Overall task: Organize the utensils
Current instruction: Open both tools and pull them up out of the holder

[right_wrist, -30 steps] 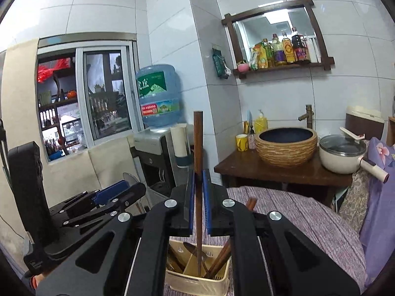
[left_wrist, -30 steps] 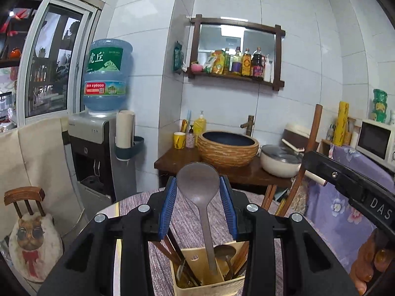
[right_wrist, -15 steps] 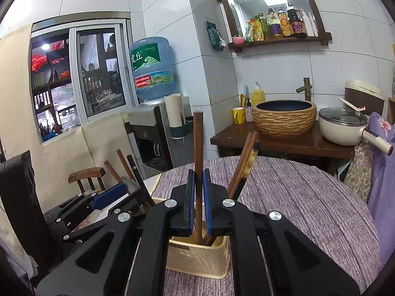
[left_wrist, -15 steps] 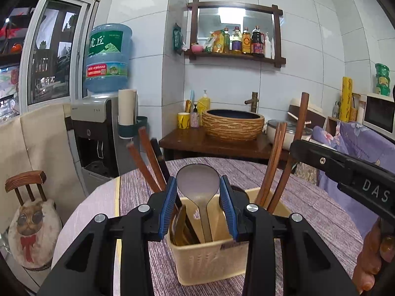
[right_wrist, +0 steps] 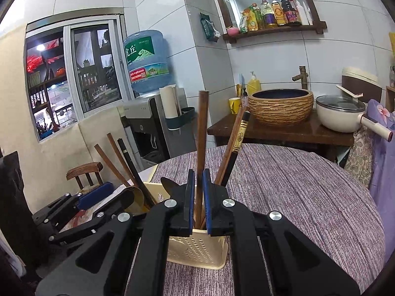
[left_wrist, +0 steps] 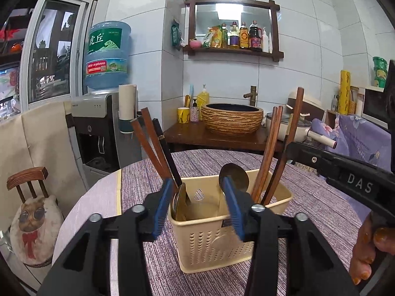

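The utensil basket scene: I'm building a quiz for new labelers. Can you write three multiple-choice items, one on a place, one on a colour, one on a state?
1. Where does the utensil basket stand?
A. on the purple tablecloth
B. on the wooden counter
C. on the chair

2. What colour is the basket?
A. blue
B. cream-yellow
C. black

3. What is the right gripper doing?
A. standing open and empty
B. shut on a spoon
C. shut on a wooden chopstick

Answers: 1 A, the striped cloth shows all around its base. 2 B, its perforated walls are pale yellow. 3 C, the blue pads press the upright stick.
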`<state>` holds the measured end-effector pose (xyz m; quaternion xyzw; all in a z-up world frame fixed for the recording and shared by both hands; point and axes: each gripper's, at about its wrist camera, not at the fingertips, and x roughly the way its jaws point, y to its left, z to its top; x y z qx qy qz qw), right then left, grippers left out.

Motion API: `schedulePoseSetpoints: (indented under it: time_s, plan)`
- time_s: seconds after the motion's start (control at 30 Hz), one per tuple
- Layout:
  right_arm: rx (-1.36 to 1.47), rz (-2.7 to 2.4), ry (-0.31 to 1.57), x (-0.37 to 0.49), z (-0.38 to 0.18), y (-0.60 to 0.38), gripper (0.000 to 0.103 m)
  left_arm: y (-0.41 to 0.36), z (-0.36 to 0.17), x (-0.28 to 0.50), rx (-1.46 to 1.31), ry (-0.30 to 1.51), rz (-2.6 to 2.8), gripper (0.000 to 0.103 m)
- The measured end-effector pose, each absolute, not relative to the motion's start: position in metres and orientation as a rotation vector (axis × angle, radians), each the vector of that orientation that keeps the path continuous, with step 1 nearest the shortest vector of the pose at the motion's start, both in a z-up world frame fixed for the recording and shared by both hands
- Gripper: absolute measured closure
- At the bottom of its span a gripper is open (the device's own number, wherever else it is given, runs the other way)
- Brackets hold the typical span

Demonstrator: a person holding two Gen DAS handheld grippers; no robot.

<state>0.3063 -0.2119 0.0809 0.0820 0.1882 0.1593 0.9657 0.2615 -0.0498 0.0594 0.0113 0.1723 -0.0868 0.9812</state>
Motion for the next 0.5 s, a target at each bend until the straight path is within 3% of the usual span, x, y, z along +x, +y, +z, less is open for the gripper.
schedulePoseSetpoints:
  time_s: [0.07, 0.13, 0.2, 0.23, 0.3, 0.4, 0.5]
  plan:
    - [0.146, 0.314, 0.371, 0.299, 0.081, -0.211, 0.094, -0.047, 0.060, 0.249, 0.027, 0.325, -0.171, 0.042]
    - [0.127, 0.305, 0.351, 0.288, 0.081, -0.212, 0.083, -0.044, 0.060, 0.236, 0.036, 0.310, -0.165, 0.035]
    - [0.132, 0.286, 0.326, 0.272, 0.080, -0.215, 0.042, -0.039, 0.059, 0.221, 0.030, 0.296, -0.160, 0.018]
    - [0.138, 0.274, 0.314, 0.265, 0.080, -0.217, 0.033, -0.035, 0.059, 0.212, 0.022, 0.289, -0.156, 0.015]
    - [0.146, 0.269, 0.304, 0.250, 0.077, -0.220, 0.028, -0.028, 0.058, 0.197, 0.003, 0.280, -0.149, 0.005]
    - [0.158, 0.276, 0.319, 0.230, 0.070, -0.223, 0.012, -0.016, 0.053, 0.175, -0.018, 0.294, -0.156, 0.005]
    - [0.162, 0.275, 0.339, 0.208, 0.056, -0.223, 0.012, -0.007, 0.044, 0.157, -0.030, 0.316, -0.147, 0.005]
